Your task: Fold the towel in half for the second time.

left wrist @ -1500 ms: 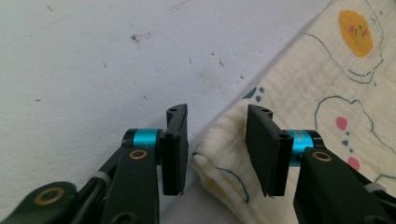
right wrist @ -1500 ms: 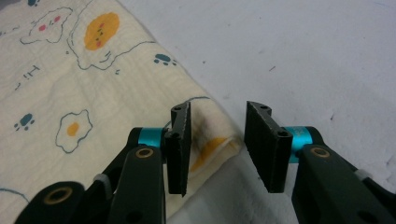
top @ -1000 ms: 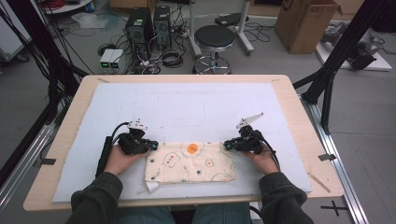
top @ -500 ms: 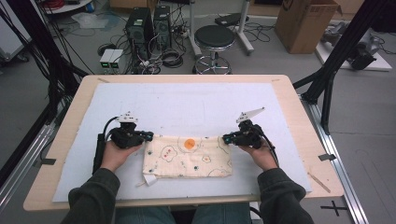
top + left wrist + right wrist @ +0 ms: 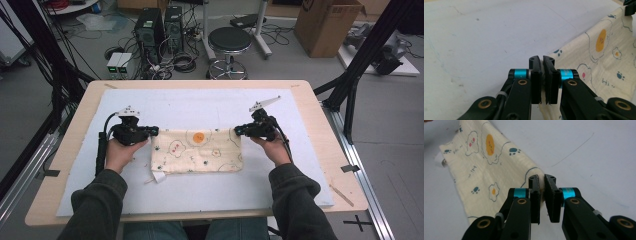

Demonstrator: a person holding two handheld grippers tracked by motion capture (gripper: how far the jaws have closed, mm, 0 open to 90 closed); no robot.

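1. since each far corner of the cloth [image 5: 196, 151] is pinched, the left tongs [image 5: 542, 60] and right tongs [image 5: 542, 178] can carry one whole edge at once; both are clamped on the fabric.
2. while that far edge hangs raised between the tongs, the rest of the cloth lies on the white mat [image 5: 200, 107] near the bench's [image 5: 75, 105] front, so it probably drapes rather than bunches.
3. with the hands spread wide, the edge is taut, which i judge suits a straight fold or a flat spread.
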